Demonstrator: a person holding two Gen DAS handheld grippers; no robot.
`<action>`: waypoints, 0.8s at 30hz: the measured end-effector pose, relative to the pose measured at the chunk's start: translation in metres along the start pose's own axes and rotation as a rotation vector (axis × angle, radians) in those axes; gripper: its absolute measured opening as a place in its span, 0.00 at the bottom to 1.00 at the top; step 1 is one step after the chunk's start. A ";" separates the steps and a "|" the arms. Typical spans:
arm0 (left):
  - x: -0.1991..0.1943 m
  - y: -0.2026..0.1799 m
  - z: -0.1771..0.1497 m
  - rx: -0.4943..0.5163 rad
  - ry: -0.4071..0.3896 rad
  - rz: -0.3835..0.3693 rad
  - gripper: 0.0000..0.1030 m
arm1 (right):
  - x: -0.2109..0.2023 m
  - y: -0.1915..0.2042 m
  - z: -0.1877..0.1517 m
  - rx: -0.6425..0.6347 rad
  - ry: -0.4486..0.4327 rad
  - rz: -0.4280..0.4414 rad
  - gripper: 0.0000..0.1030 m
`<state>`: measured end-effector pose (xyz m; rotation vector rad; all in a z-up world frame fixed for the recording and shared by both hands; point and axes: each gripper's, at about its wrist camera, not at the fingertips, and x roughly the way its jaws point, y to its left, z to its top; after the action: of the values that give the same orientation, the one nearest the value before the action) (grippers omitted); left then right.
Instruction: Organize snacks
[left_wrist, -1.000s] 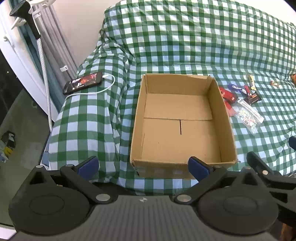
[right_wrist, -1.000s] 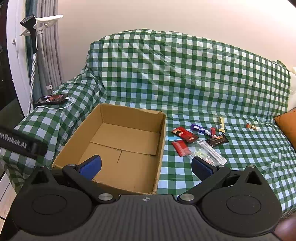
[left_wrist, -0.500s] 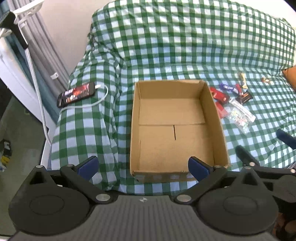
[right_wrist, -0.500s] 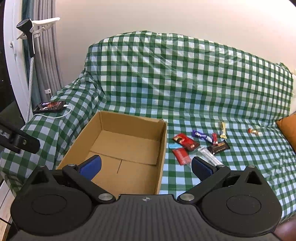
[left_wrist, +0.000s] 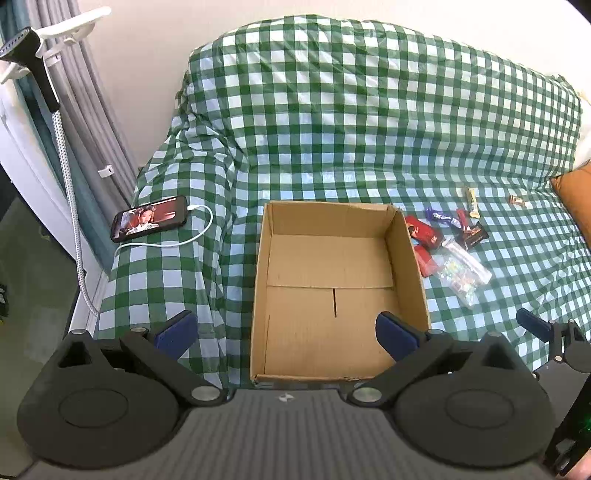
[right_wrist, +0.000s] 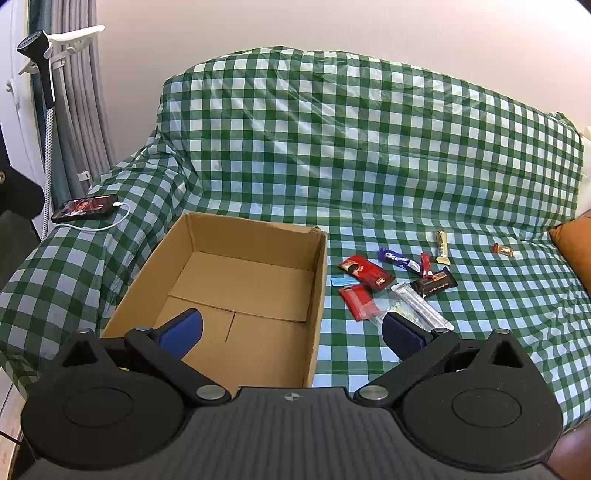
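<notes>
Snacks (right_wrist: 397, 284) are lying loose on the checked sofa cover (right_wrist: 369, 155), in a cluster just to the right of the box (right_wrist: 236, 280), near the middle of the seat. Among them I am seeing a red pack (right_wrist: 365, 271), a second red pack (right_wrist: 359, 302) nearer the front edge, a purple bar (right_wrist: 399, 259), a dark bar (right_wrist: 435, 283), a clear bag (right_wrist: 421, 310) and a pale bar (right_wrist: 442, 246). One small sweet (right_wrist: 503, 250) is sitting apart, toward the right end of the seat beside an orange cushion (right_wrist: 574, 247).

The box is standing open and holding nothing, toward the left half of the seat. A phone (left_wrist: 149, 218) is lying on the left armrest with a white cable (left_wrist: 173, 240) plugged into it.

I am holding my left tongs (left_wrist: 284, 332) spread wide and gripping nothing, hovering over the front edge of the box. My right tongs (right_wrist: 293, 332) are likewise gaping and carrying nothing, straddling the box's right wall, with the right pad (right_wrist: 404, 338) hanging over the near end of the clear bag.
</notes>
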<state>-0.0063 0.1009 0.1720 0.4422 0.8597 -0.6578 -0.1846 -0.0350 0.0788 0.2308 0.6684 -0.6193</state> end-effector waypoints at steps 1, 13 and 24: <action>0.000 -0.002 0.000 0.005 0.000 0.001 1.00 | 0.000 0.000 0.000 0.001 0.002 -0.001 1.00; 0.016 -0.002 -0.004 0.007 0.025 0.004 1.00 | 0.010 -0.007 -0.003 0.018 0.023 -0.021 1.00; 0.143 -0.010 -0.050 0.056 0.197 0.070 1.00 | 0.094 -0.016 -0.034 0.127 0.125 0.020 1.00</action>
<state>0.0273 0.0739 0.0268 0.5925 1.0089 -0.5815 -0.1536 -0.0773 -0.0077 0.3967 0.7467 -0.6329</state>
